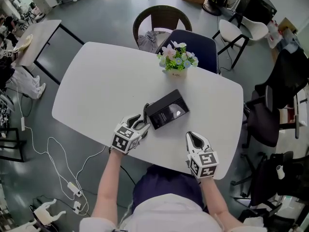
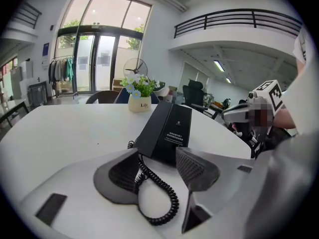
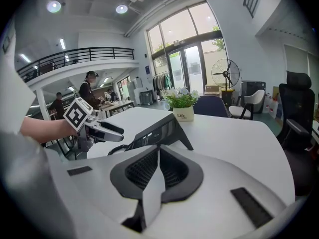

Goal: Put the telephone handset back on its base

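Handset (image 2: pixel 151 127) is judged seated along base (image 2: pixel 177 133) (long axis pointing away from left gripper (image 2: pixel 157 159), the nearer one). Its jaws are held apart around coiled cord (image 2: pixel 160 185), unclamped. Right gripper (image 3: pixel 158 157) is kept closed, empty, beside base.

The black telephone base (image 1: pixel 170 109) sits just below the centre of the head view, a low wedge lying at a slant on the white table (image 1: pixel 96 91). The black handset (image 1: pixel 152 118) appears to lie along its lower-left end. A black coiled cord (image 1: pixel 145 111) loops out from that end.
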A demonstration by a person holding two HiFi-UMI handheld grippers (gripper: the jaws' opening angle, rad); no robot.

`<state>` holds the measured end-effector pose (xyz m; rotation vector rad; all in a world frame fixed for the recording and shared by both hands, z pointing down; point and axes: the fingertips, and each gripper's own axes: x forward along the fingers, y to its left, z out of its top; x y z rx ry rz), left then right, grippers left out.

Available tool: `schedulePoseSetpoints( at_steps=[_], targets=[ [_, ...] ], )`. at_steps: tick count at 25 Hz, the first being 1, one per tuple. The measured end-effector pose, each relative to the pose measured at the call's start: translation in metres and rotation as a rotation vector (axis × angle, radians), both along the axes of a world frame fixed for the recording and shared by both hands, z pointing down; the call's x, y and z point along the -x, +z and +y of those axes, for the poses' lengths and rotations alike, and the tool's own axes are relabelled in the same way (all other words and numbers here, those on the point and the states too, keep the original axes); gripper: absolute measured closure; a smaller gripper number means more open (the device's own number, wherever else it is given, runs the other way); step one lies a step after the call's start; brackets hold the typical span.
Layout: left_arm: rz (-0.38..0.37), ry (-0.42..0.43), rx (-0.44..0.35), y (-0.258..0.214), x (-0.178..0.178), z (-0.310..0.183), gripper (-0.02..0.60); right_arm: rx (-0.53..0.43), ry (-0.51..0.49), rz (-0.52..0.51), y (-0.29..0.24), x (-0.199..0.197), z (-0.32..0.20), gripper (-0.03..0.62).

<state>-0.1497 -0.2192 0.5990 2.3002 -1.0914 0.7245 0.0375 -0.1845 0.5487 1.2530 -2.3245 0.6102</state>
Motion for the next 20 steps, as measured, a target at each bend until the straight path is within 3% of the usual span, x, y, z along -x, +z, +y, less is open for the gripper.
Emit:
schedulePoseSetpoints(
  at_steps=[10,20],
  targets=[
    [0.183,-0.217,-0.147,-0.06,-0.011,0.038,0.356,-0.069,0.004,-0.01,-0.02,0.0,0.018,0.556],
    [0.22,-0.245,-0.295,-0.117,-0.027,0.058,0.393,-0.148,0.027,-0.107,-0.064,0.001,0.027,0.556]
  ],
)
